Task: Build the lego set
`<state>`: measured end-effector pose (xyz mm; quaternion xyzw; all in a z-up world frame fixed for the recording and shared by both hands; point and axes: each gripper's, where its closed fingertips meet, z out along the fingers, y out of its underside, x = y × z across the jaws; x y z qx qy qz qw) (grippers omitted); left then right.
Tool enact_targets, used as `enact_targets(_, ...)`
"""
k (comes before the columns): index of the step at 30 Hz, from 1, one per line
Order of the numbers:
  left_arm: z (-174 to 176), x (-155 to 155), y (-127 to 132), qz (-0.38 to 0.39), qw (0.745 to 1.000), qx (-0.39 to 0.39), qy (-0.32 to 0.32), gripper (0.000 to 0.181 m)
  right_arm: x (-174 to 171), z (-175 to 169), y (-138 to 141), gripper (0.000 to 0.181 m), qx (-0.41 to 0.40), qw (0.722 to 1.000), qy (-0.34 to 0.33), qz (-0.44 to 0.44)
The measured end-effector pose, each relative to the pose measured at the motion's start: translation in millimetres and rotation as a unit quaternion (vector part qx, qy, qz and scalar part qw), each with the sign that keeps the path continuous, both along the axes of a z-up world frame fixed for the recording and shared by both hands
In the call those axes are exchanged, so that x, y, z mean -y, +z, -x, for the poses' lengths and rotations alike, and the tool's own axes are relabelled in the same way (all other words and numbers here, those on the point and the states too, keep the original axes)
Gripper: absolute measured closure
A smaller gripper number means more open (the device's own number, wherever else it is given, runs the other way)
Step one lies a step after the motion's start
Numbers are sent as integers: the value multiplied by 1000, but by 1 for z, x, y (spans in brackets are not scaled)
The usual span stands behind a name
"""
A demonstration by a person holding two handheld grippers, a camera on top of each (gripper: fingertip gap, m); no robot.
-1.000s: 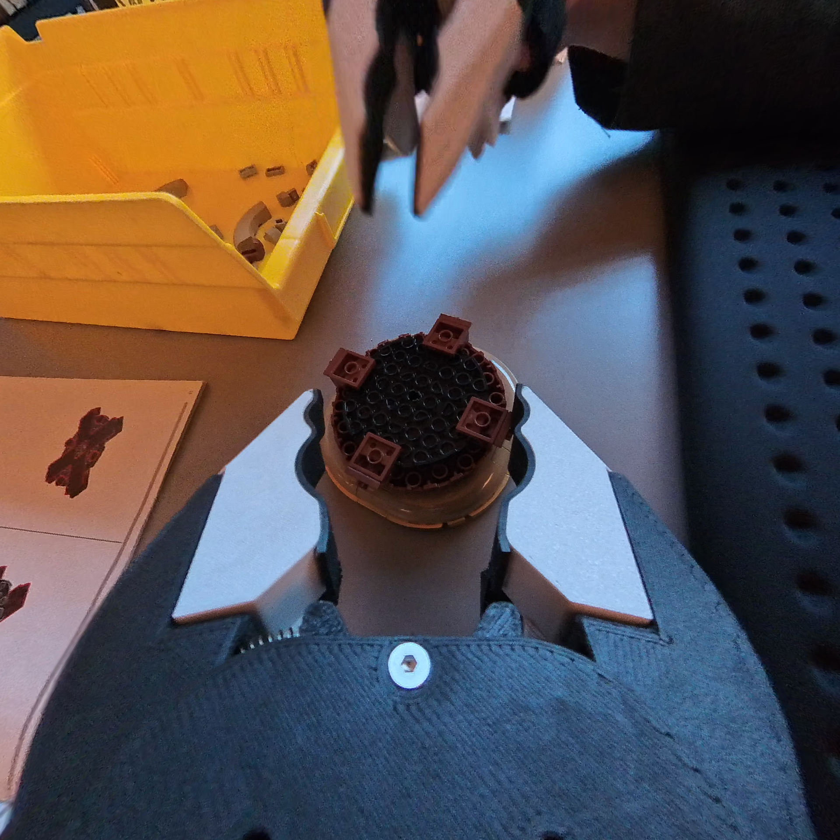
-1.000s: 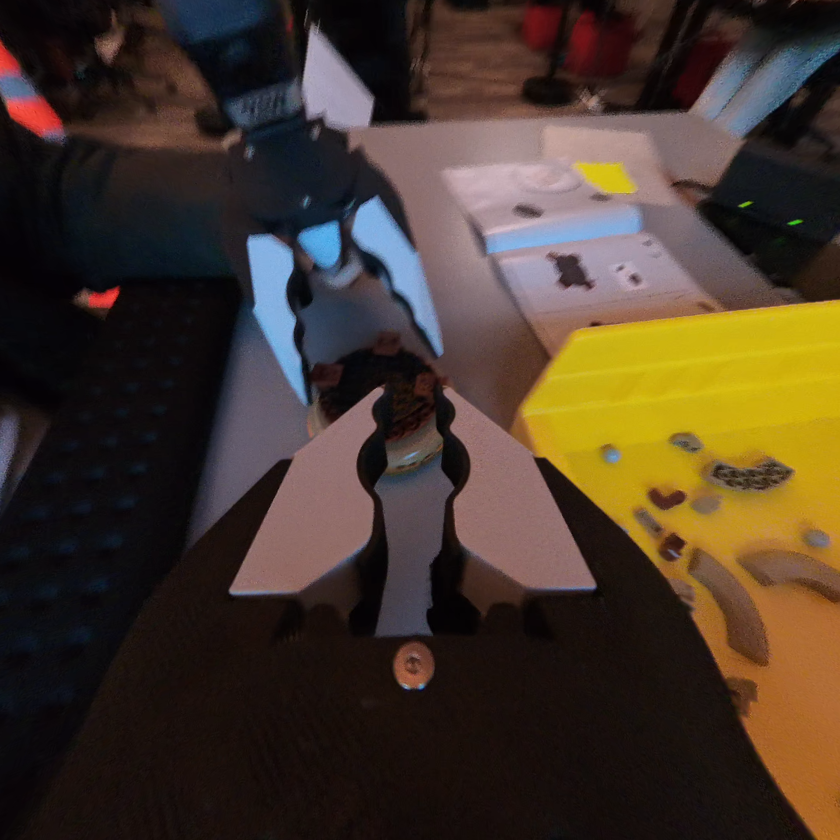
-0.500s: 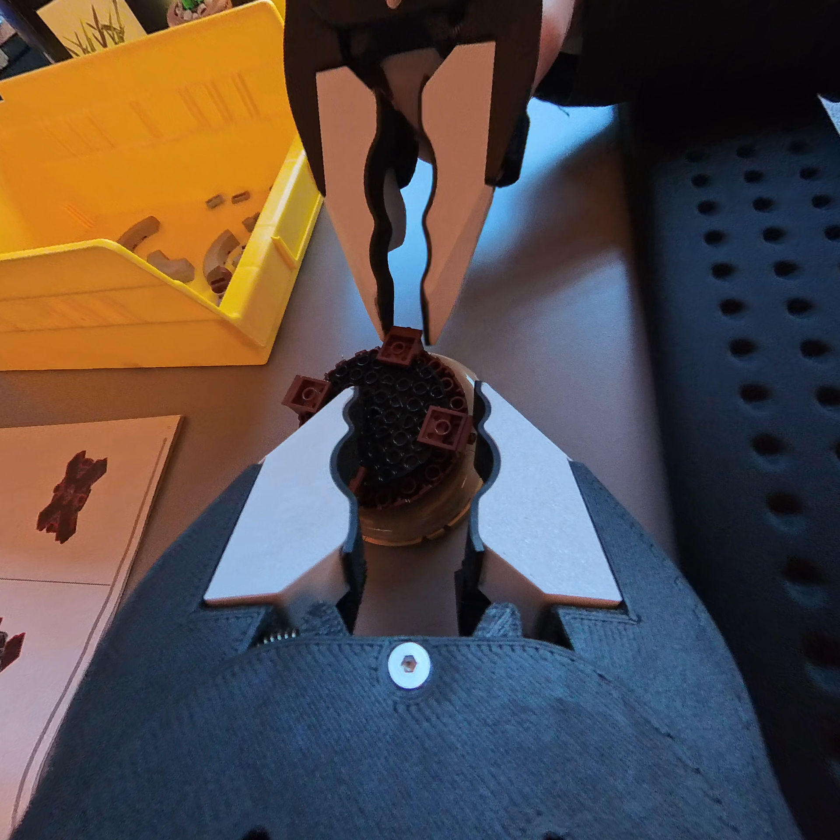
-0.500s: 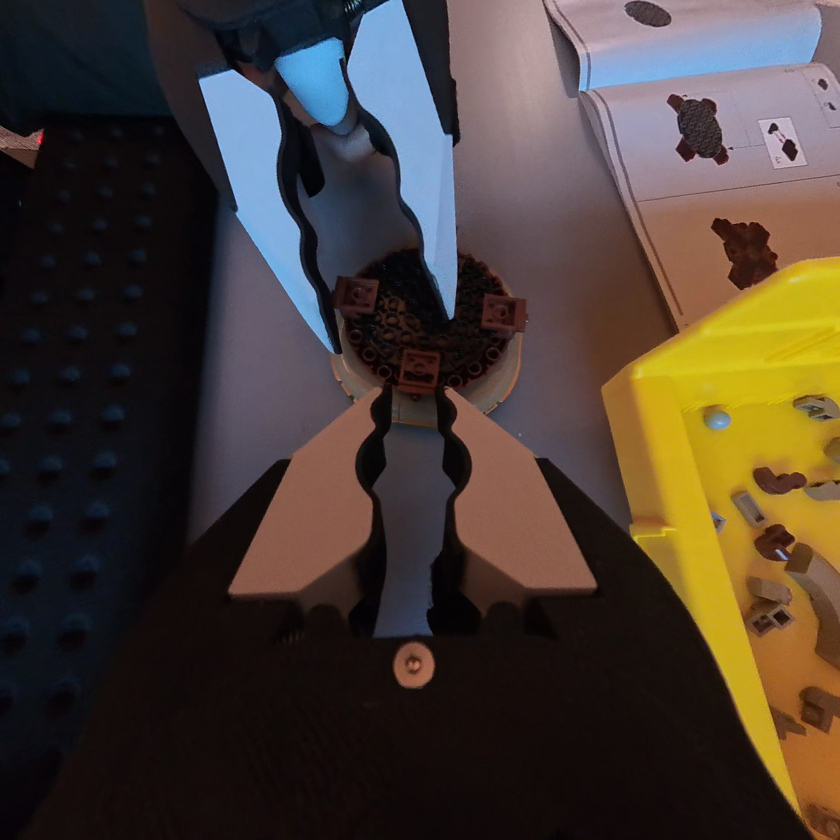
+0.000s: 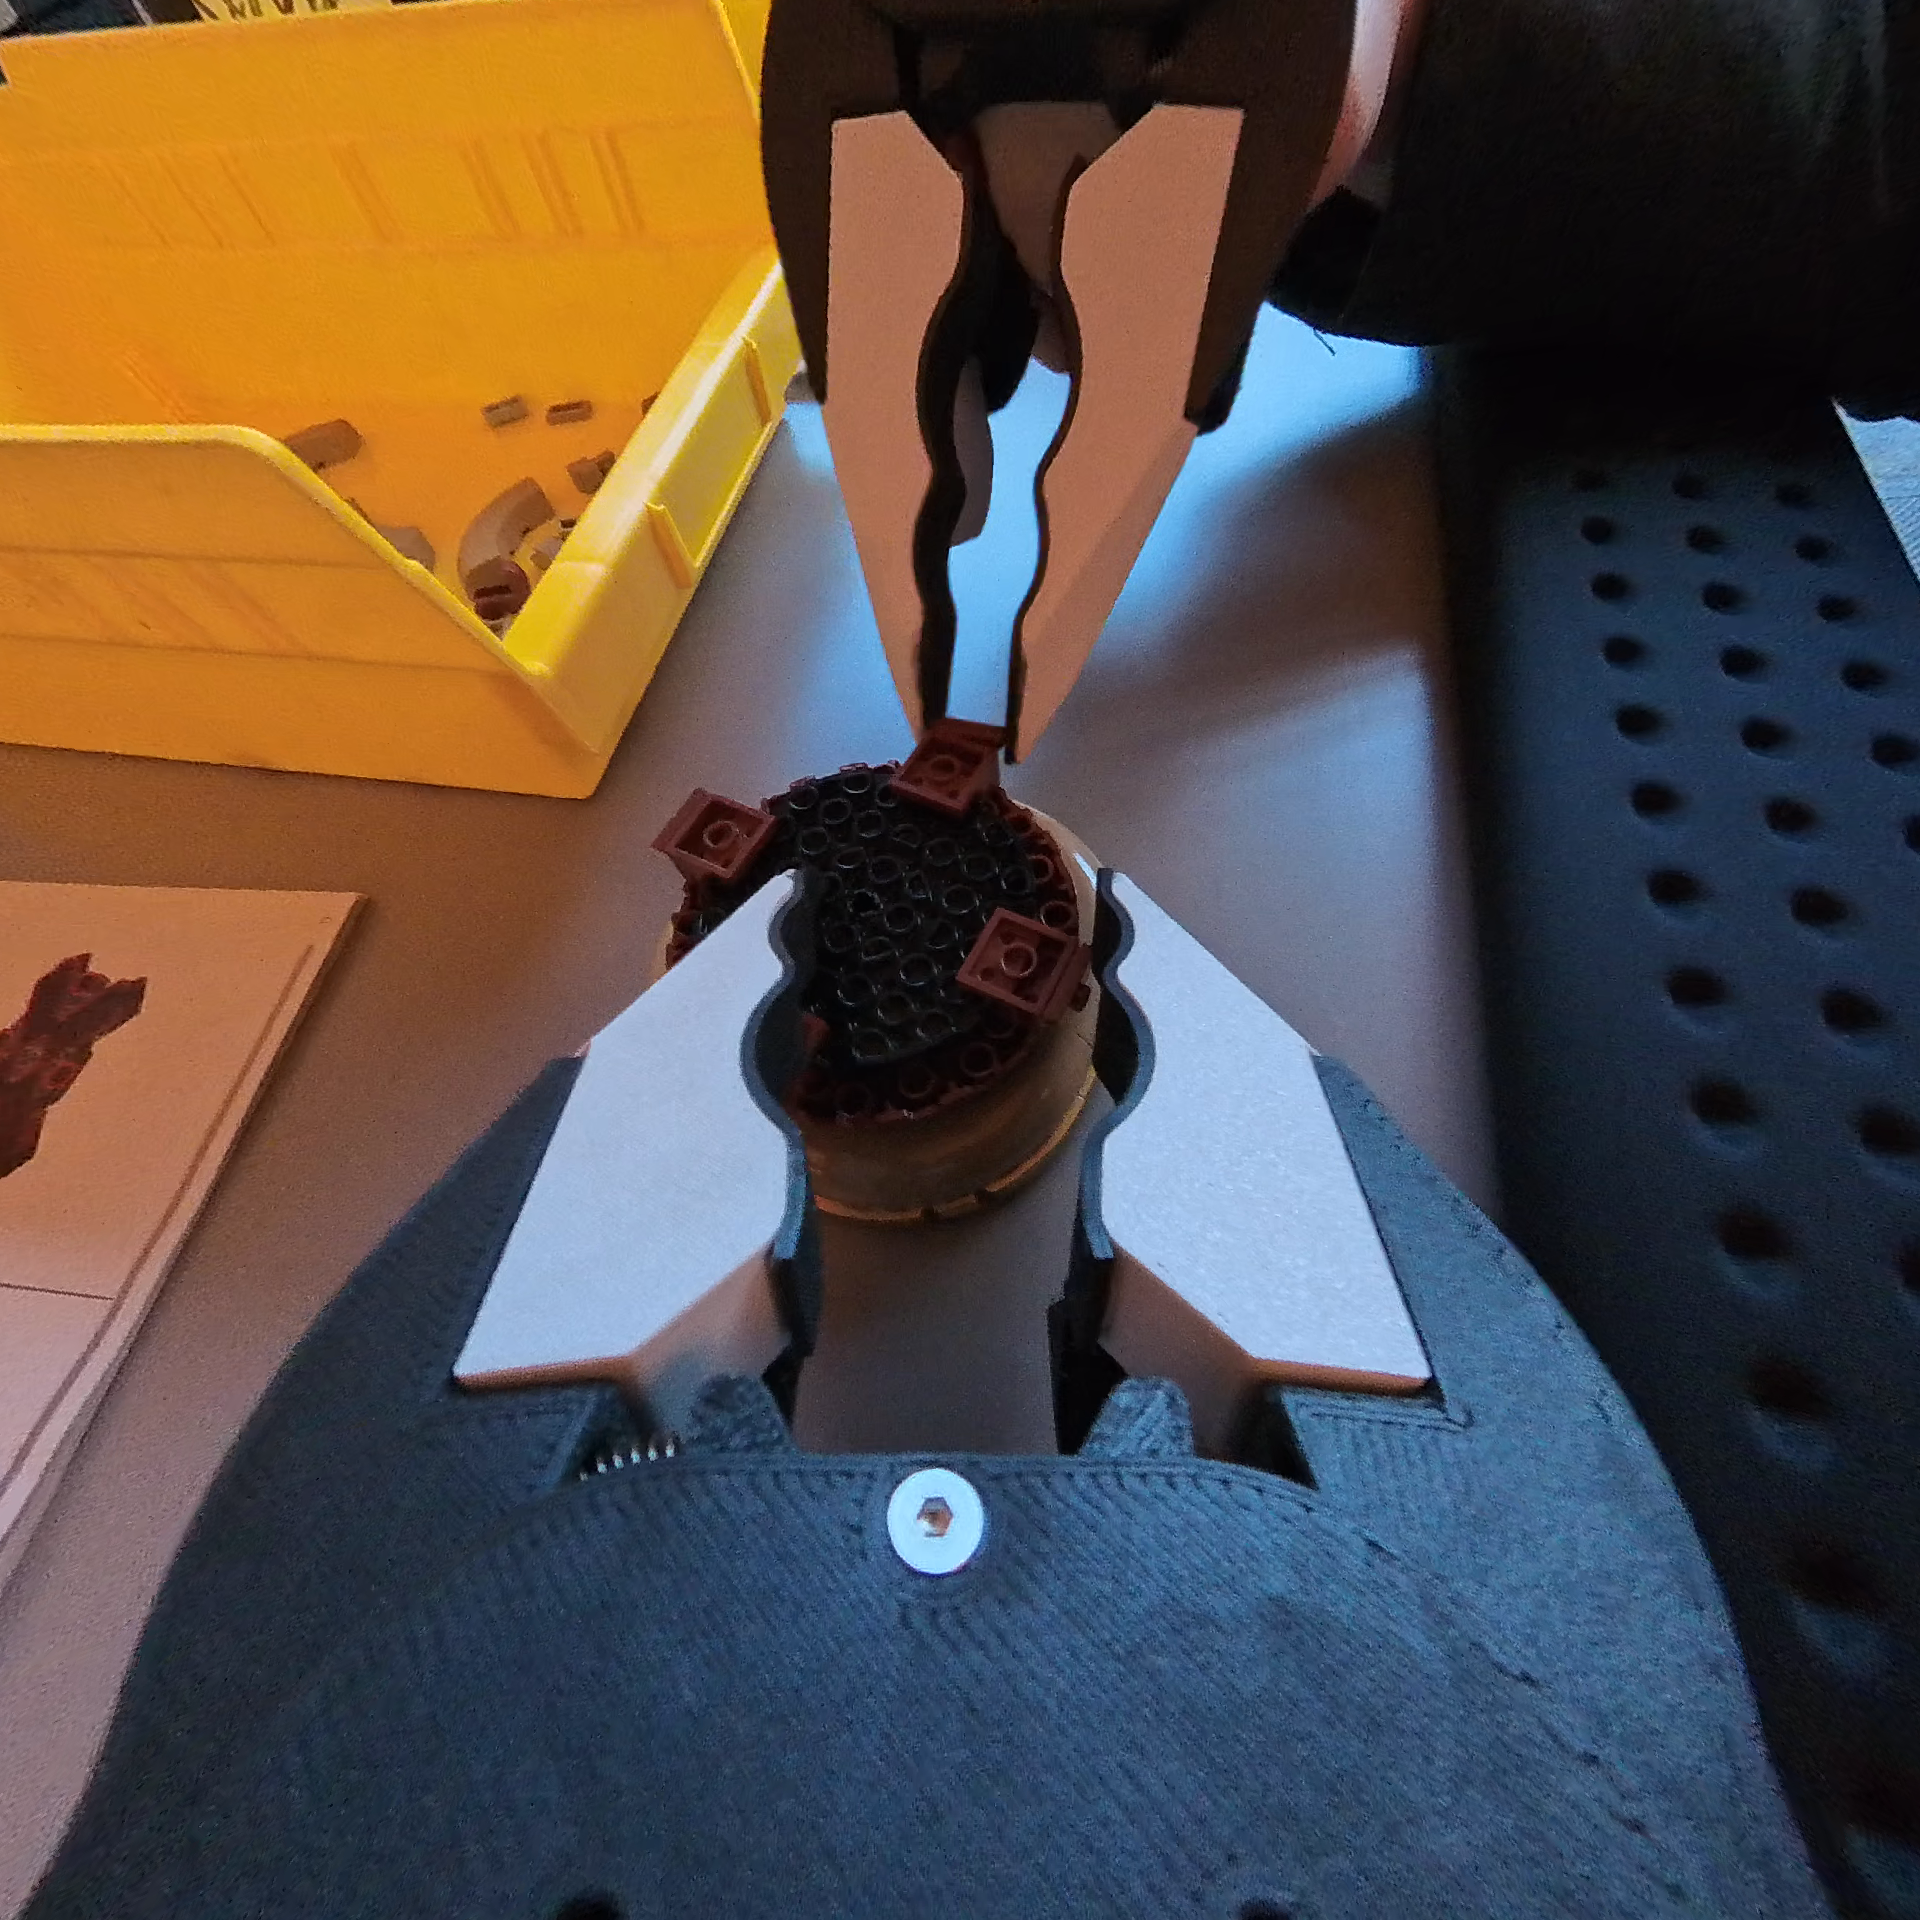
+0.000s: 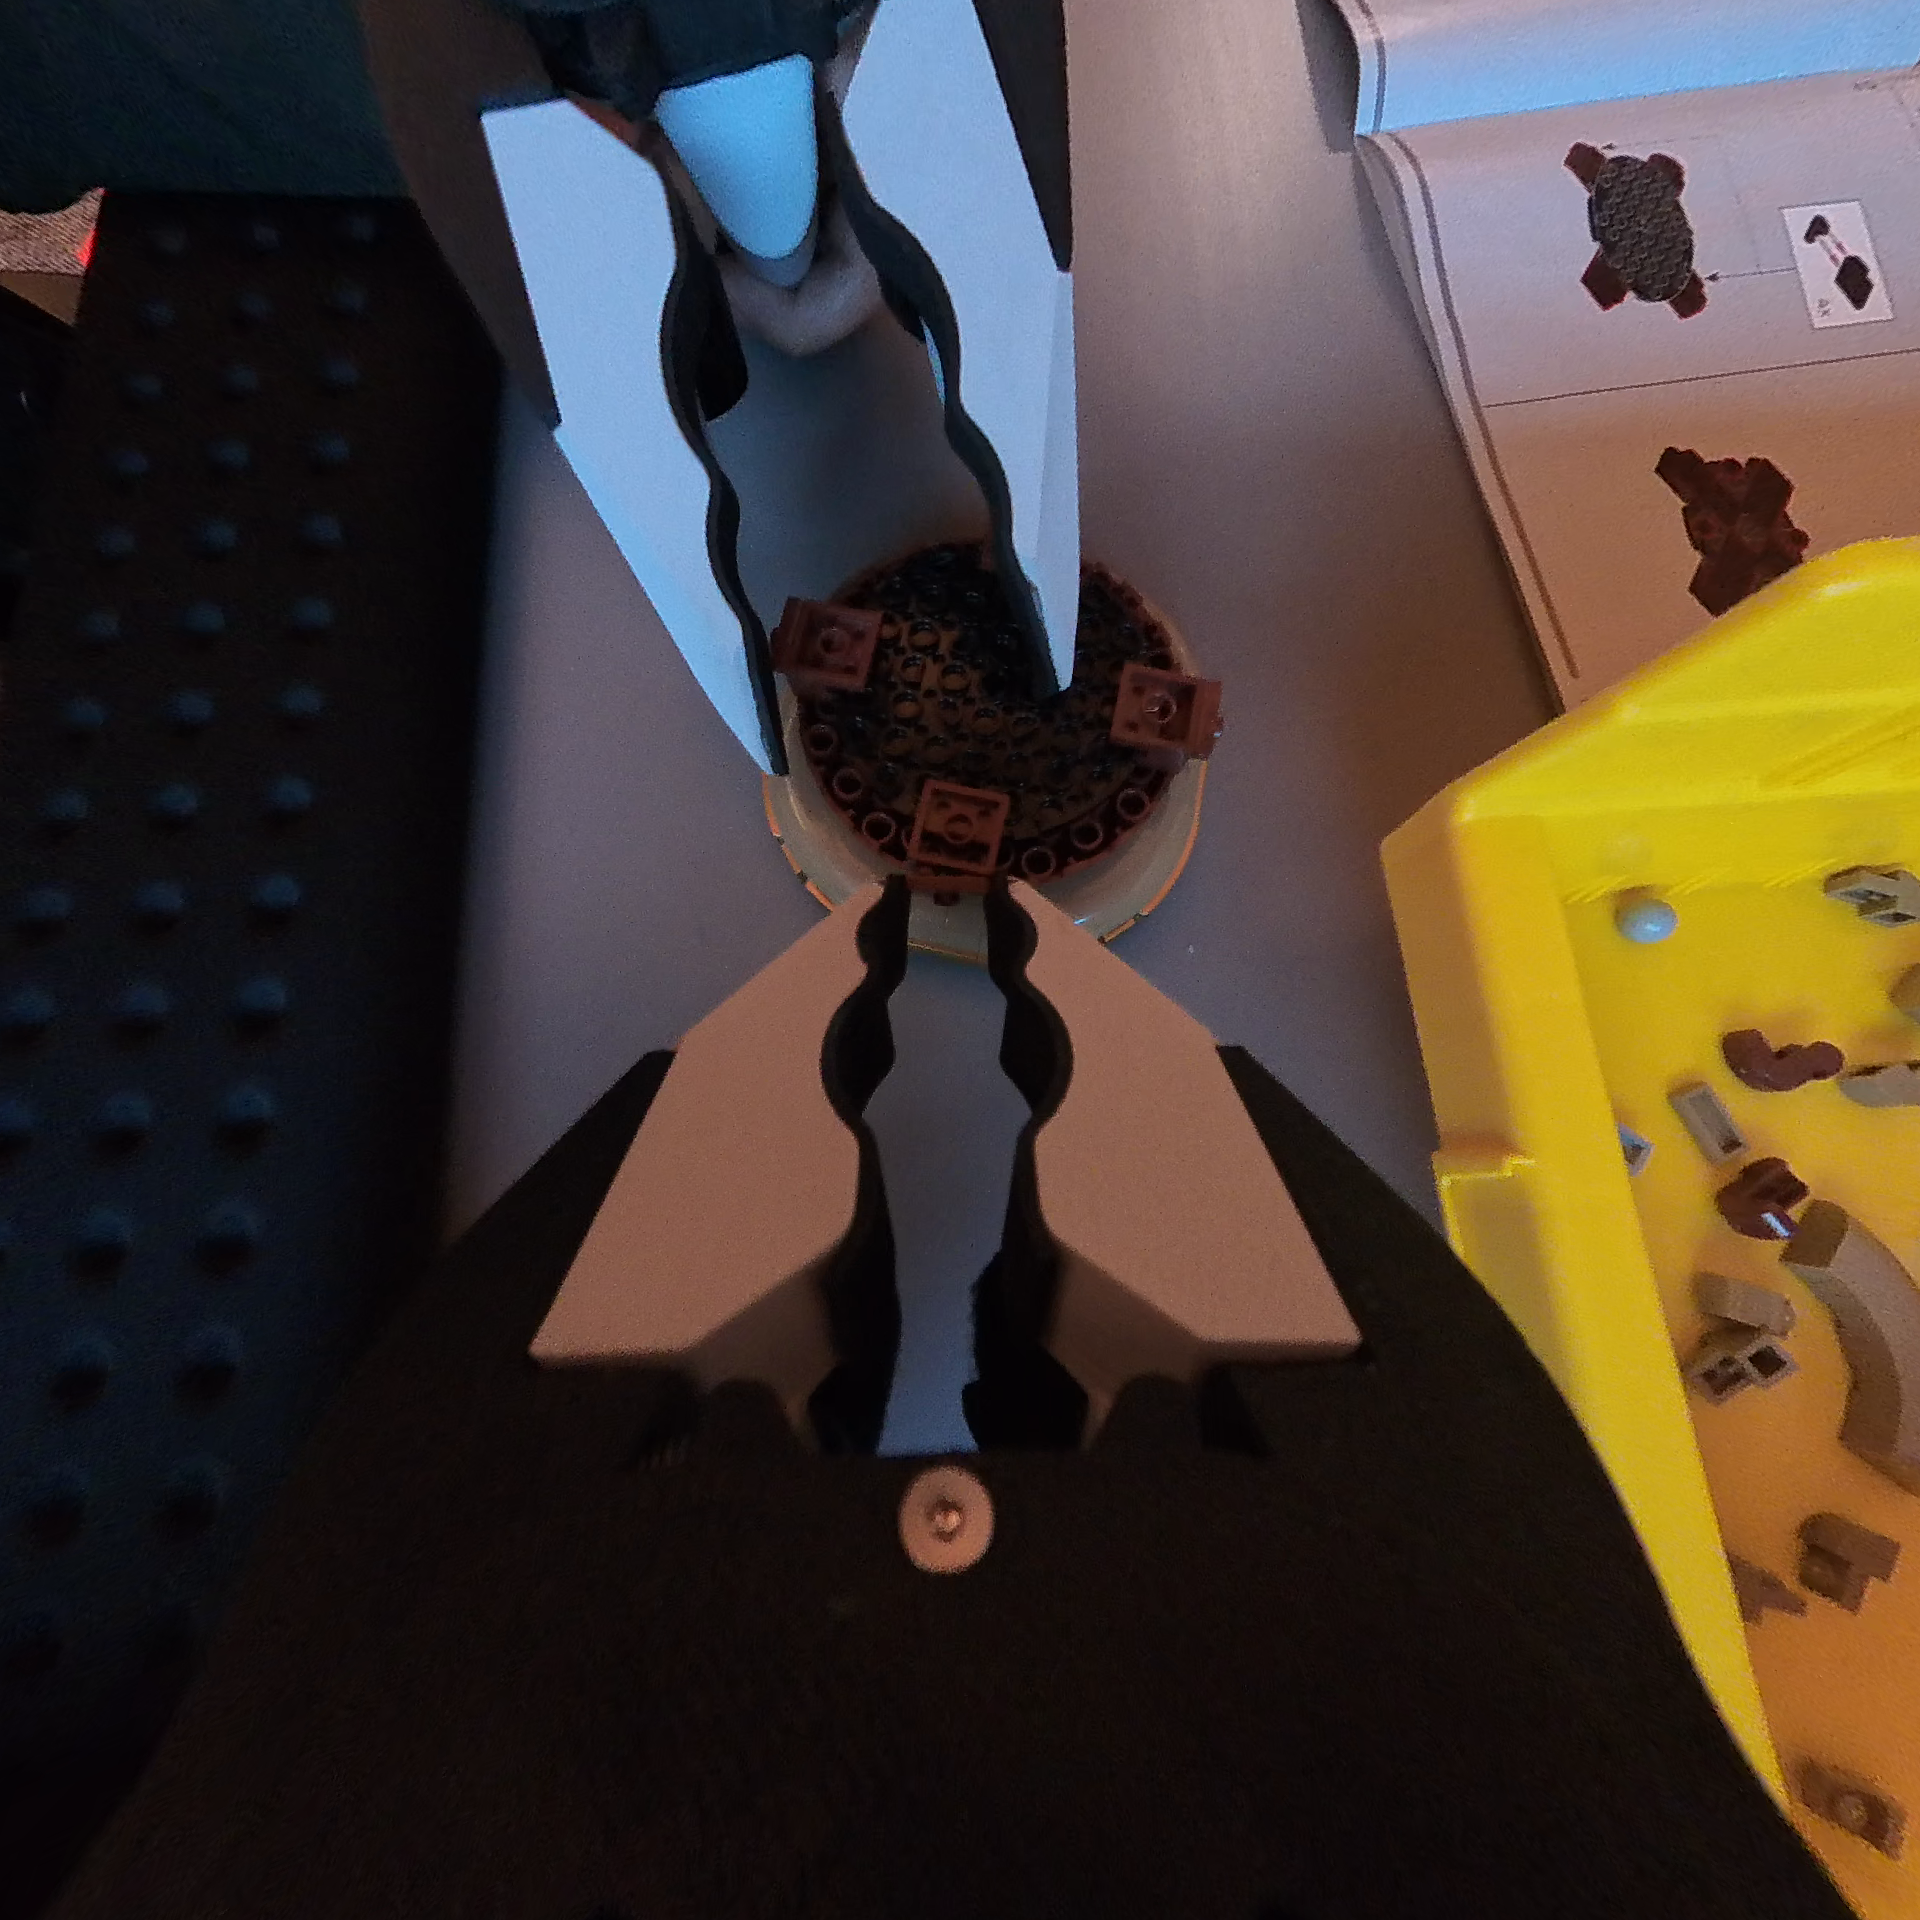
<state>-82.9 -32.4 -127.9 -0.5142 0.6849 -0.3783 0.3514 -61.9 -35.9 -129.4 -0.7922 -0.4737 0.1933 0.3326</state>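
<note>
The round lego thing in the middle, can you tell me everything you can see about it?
The round lego build is a black studded disc with a reddish-brown ring, sitting on a tan round base on the grey table. Small reddish-brown square plates stick out around its edge. The left gripper straddles it; the right gripper pinches the plate at its far side.

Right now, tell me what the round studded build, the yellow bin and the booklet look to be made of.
Round build: hard moulded plastic, black studs faintly glossy, reddish-brown square plates on top.
Yellow bin: rigid moulded plastic, smooth with ribbed walls and a soft sheen.
Booklet: probably matte printed paper, thin pages curving at the fold.
</note>
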Motion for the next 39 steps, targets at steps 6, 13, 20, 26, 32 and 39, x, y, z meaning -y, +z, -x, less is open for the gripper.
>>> enact_targets(6,1,0,1,10,1000,0,-4,127,-5,-26,23,168,-50,998,-27,-12)
enact_targets(13,2,3,2,10,1000,-1,-15,122,23,-19,136,168,-310,930,84,-180)
enact_targets(20,3,6,1,-3,1000,-2,-29,115,-35,-56,119,168,-268,940,-81,-195)
enact_targets(26,4,7,0,-15,999,-5,-38,113,-76,-77,99,167,-194,938,-172,-231)
enact_targets(32,7,7,2,-5,999,-20,-41,109,-106,-117,71,145,-120,924,-307,-195)
enact_targets(39,12,-17,27,60,998,15,19,93,-58,-53,95,173,-208,953,-122,-183)
